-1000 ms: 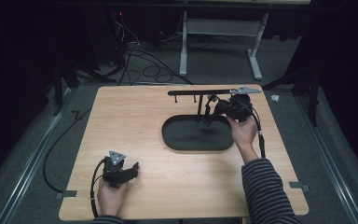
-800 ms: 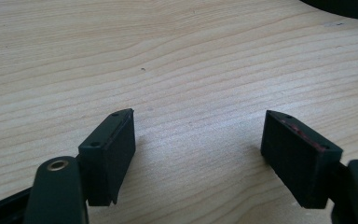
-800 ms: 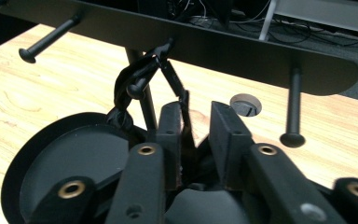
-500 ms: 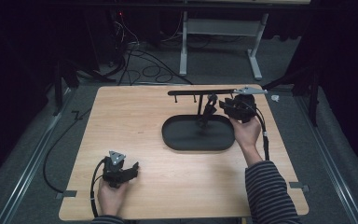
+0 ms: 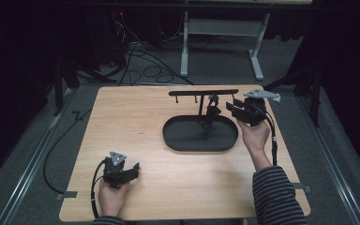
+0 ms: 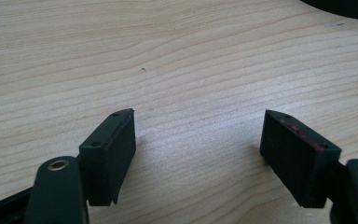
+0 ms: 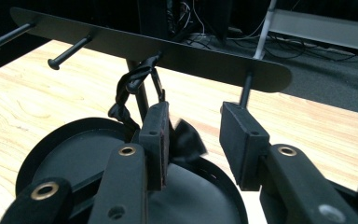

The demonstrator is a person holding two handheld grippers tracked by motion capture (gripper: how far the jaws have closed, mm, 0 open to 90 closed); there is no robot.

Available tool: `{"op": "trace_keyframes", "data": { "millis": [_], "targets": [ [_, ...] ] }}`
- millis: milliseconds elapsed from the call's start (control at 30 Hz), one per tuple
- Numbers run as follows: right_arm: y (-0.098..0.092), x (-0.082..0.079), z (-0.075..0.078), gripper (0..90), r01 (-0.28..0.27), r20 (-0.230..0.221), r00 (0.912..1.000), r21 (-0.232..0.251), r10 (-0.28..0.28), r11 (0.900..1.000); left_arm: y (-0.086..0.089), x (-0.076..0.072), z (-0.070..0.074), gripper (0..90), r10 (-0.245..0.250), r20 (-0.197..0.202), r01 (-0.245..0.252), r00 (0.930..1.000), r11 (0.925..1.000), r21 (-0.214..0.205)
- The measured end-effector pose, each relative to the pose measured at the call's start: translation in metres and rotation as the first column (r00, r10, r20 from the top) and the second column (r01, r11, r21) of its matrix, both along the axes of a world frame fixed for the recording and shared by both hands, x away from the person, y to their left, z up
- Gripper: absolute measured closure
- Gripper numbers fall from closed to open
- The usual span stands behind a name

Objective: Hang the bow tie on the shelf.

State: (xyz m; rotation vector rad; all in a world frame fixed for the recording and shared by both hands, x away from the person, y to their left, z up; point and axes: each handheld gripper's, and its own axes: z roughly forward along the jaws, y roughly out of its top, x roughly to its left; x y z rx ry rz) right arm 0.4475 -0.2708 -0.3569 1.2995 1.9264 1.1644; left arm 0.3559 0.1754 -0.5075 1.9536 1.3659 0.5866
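Your right tongs (image 7: 193,140) sit open beside the black metal peg stand (image 5: 201,112), empty; left tongs (image 6: 198,154) wide open, empty, on the light wooden bench (image 5: 136,122).

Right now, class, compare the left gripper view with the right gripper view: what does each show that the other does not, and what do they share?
Left gripper view alone: bare wood grain between wide-open jaws of the left gripper, nothing held.

Right gripper view alone: the black rack's top bar with its pegs, a dark strap hanging from a peg, and the right gripper open beside it.

Both: the wooden table and part of the black oval tray.
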Motion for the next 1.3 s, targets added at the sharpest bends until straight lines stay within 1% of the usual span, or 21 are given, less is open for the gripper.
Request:
{"op": "trace_keyframes", "data": {
  "millis": [367,467,533,733,867,1000,1200,1300],
  "targets": [
    [-0.015,-0.015,-0.001,60.7,0.001,0.012,0.9999,0.008,-0.001,1.0,0.0,0.0,0.0,26.9,0.001,0.0,-0.001,1.0,1.0,0.001],
    [-0.019,-0.018,-0.002,59.8,0.002,0.014,0.9999,0.021,-0.003,0.9998,0.0,0.0,0.0,26.9,0.0,0.0,0.0,1.0,1.0,0.001],
    [-0.021,-0.02,-0.002,59.5,0.005,0.008,1.0,0.027,-0.005,0.9996,0.0,0.0,0.0,26.9,0.001,0.0,-0.001,1.0,1.0,0.001],
    [-0.026,-0.025,0.0,58.8,0.004,0.02,0.9998,0.035,-0.005,0.9994,0.0,0.0,0.0,26.8,0.0,0.0,0.0,1.0,1.0,0.001],
    [-0.029,-0.029,0.001,57.2,0.011,0.019,0.9998,0.043,-0.012,0.999,0.0,0.0,0.0,26.7,-0.001,0.0,0.001,1.0,1.0,0.001],
    [-0.031,-0.034,0.002,56.1,0.009,0.036,0.9993,0.026,-0.01,0.9996,0.0,0.0,0.0,26.8,-0.001,0.0,0.001,1.0,1.0,0.0],
    [-0.034,-0.04,0.003,53.9,0.006,0.035,0.9994,0.032,-0.007,0.9995,0.0,0.0,0.0,26.7,-0.001,0.0,0.001,1.0,1.0,0.001],
    [-0.035,-0.043,0.002,52.7,0.007,0.042,0.9991,0.028,-0.008,0.9996,0.0,0.0,0.0,26.7,-0.001,0.0,0.001,1.0,1.0,0.001]
  ]
}}
